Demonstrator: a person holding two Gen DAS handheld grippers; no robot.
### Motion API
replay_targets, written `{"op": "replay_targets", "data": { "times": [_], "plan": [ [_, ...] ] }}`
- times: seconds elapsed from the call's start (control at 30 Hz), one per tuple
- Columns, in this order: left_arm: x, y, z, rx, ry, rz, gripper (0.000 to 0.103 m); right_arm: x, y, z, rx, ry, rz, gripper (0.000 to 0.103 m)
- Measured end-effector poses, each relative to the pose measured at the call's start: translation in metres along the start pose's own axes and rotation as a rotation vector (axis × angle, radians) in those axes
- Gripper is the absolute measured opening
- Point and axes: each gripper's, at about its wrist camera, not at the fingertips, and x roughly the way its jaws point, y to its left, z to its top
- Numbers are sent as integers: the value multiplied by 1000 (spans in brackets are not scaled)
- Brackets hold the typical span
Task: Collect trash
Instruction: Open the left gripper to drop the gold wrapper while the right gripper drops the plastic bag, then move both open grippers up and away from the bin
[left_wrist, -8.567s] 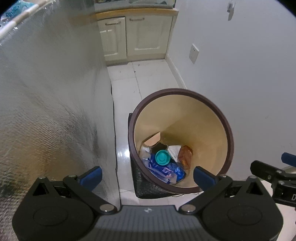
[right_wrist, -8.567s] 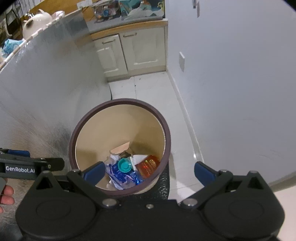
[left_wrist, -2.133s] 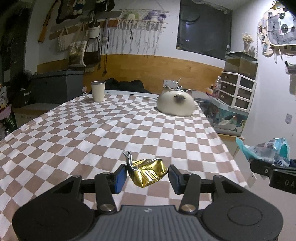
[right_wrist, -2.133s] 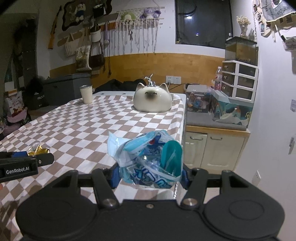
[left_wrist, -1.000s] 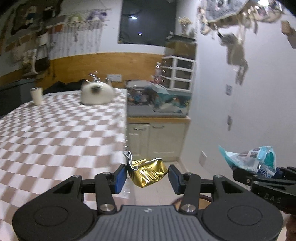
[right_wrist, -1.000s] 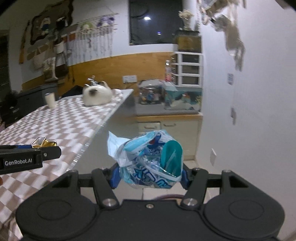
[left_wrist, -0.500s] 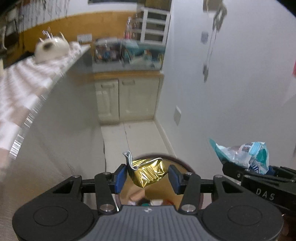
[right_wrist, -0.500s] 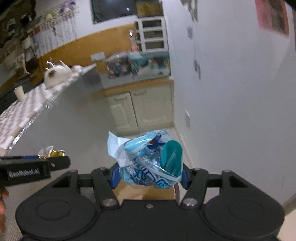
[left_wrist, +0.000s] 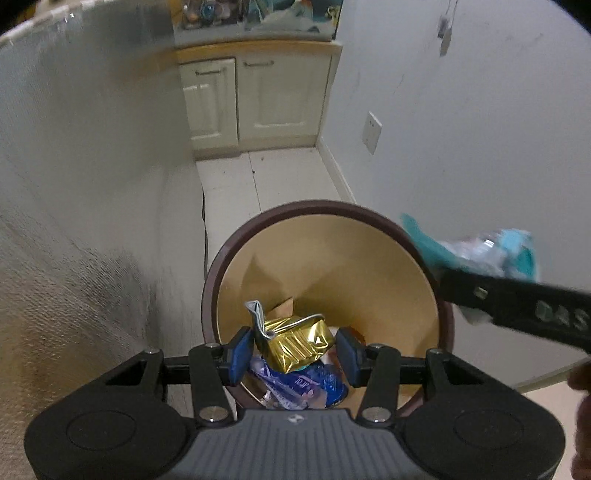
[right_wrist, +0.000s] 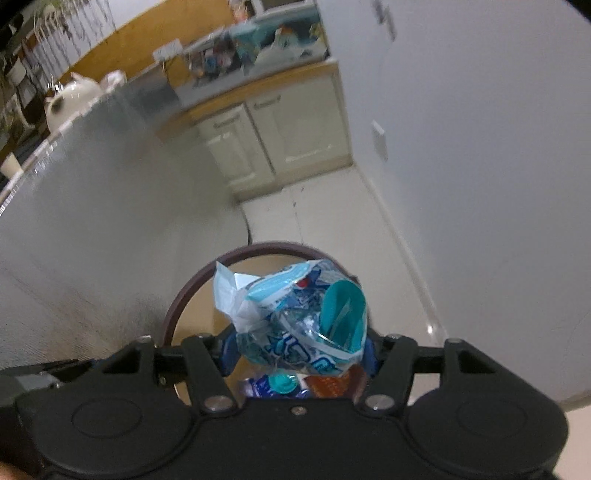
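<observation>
Left wrist view: the left gripper (left_wrist: 294, 349) pinches a gold wrapper (left_wrist: 295, 343) right above the bin (left_wrist: 236, 254), which already holds trash (blue packets down there). Not yet dropped.

Right wrist view: the right gripper (right_wrist: 298, 350) clamps a blue bag (right_wrist: 295, 314) above the bin's rim (right_wrist: 184, 295). Both releases are left, by the look of it.

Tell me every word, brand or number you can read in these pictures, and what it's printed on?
"DAS": raised letters on the black finger of the right claw, blurred, a likely reading only.
Blue-and-white snack bag held in the right claw: blue printed characters, too crumpled to read.
Blue wrapper inside the trash bin: white lettering, unreadable.
Gold foil wrapper in the left claw: no text visible.
</observation>
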Motion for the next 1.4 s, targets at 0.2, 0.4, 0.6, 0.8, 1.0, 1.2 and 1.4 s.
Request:
{"op": "replay_targets", "data": {
  "times": [0.2,0.4,0.6,0.8,1.0,1.2,1.4],
  "plan": [
    [21,11,5,-1,34,-7,50,48,15,10,1,59,40,77],
    [40,5,10,26,38,-41,50,64,11,10,6,82,25,83],
    [52,3,8,25,53,-53,80,65,-4,9,28,102,1,83],
    [61,7,0,5,117,-36,89,62,-5,5,-11,124,-16,83],
    [55,10,-3,-5,133,-22,98,55,-6,0,-43,134,-23,83],
    [44,11,-4,-32,128,-22,100,38,-8,-3,-58,114,-37,83],
    [20,5,-5,-40,94,-43,103,15,-3,-2,-71,76,-42,83]
  ]
}}
